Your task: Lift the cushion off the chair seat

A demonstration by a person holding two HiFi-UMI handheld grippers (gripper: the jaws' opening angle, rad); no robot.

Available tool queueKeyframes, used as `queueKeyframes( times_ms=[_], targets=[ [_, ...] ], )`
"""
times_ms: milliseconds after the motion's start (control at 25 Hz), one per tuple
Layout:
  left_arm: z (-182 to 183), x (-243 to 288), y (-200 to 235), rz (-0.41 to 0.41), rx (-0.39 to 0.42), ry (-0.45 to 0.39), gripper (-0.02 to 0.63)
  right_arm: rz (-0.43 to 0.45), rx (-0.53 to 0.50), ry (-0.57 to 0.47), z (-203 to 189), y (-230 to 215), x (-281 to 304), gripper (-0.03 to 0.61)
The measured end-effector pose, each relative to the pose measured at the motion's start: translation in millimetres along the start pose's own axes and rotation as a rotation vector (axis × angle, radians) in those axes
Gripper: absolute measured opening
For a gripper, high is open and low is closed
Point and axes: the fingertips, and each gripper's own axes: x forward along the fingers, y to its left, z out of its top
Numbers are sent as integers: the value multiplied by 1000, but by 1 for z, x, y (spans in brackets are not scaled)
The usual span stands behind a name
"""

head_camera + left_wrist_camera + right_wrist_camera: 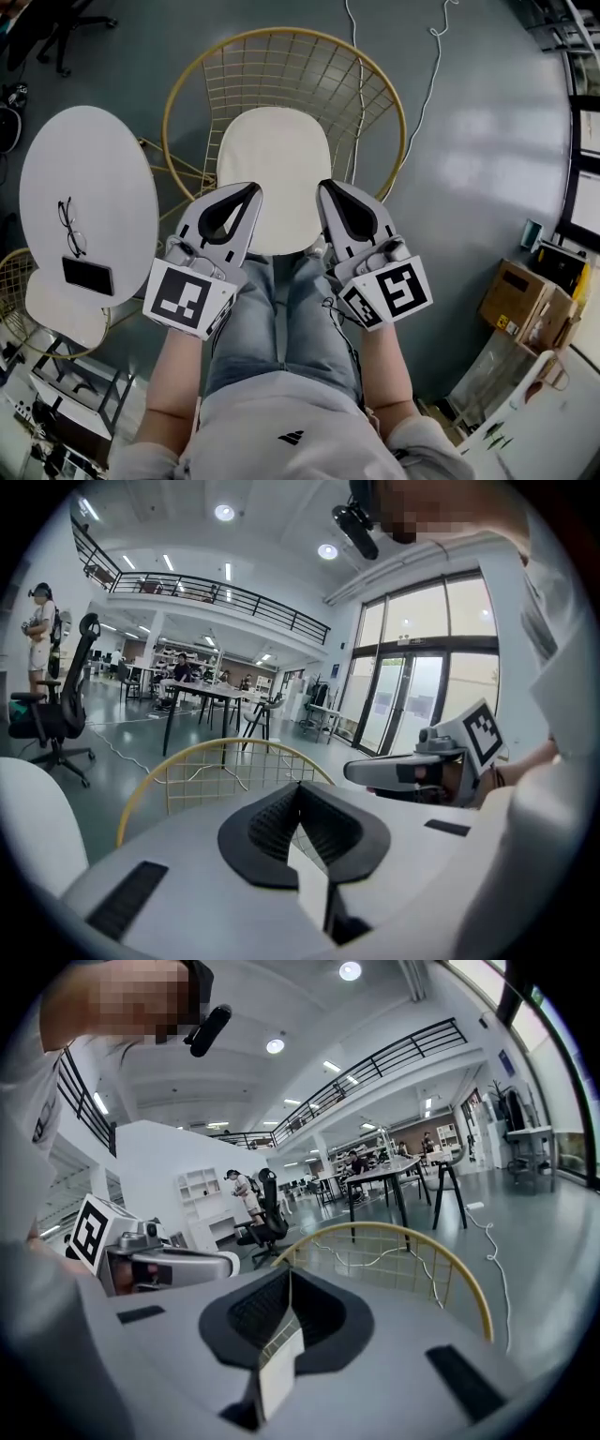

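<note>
A cream cushion [274, 173] lies on the seat of a gold wire chair [281, 66] in the middle of the head view. My left gripper [249, 190] hovers over the cushion's front left part, jaws shut with nothing between them. My right gripper [327, 186] hangs over the front right part, also shut and empty. Whether either tip touches the cushion cannot be told. In the left gripper view the shut left gripper [300, 787] points at the chair's wire back [225, 761]. The right gripper view shows the shut right gripper [289, 1274] facing the wire back [394, 1251].
A white oval table [103, 159] stands to the left with glasses [71, 227] and a phone [87, 275] on it. A second wire chair [17, 272] is behind it. Cardboard boxes [525, 300] sit at the right. A cable [427, 75] runs over the floor. My legs [281, 319] meet the seat's front.
</note>
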Motion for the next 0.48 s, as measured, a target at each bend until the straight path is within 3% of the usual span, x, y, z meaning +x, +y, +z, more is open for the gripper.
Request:
queueKeyframes(
  times_ms=[480],
  targets=[
    [-43,11,7,3,-36,25,12,7,22,40,-42,-5,13,14]
  ],
)
